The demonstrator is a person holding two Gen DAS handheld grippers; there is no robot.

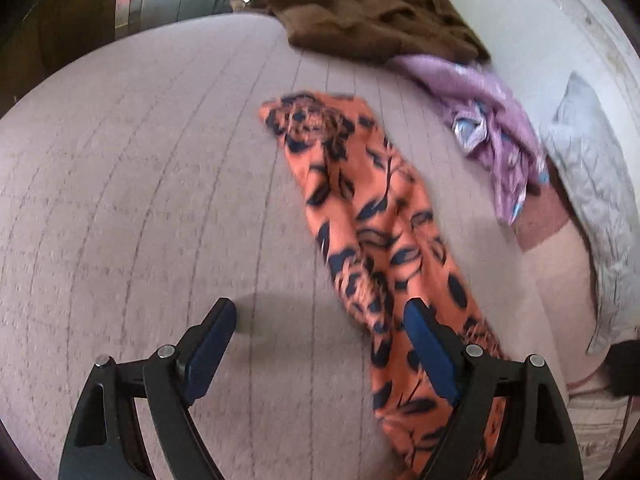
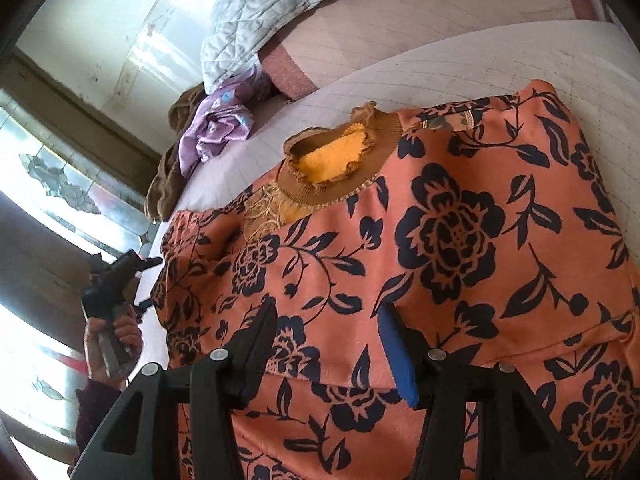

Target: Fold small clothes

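An orange top with dark blue flowers [image 2: 440,240] lies spread on the pale quilted bed [image 1: 140,200]. It has a brown ribbed collar [image 2: 340,160] with yellow lining. In the left wrist view one sleeve [image 1: 368,216] stretches out across the bed. My left gripper [image 1: 320,312] is open and empty above the bed, its right finger over the sleeve; it also shows in the right wrist view [image 2: 120,276], held by a hand at the garment's left edge. My right gripper [image 2: 328,316] is open, hovering over the garment's body.
A brown garment [image 1: 372,16] and a purple garment [image 1: 492,120] lie heaped at the far side of the bed. A grey quilted pillow [image 1: 592,200] lies by the white wall. A window with patterned glass [image 2: 60,184] is on the left.
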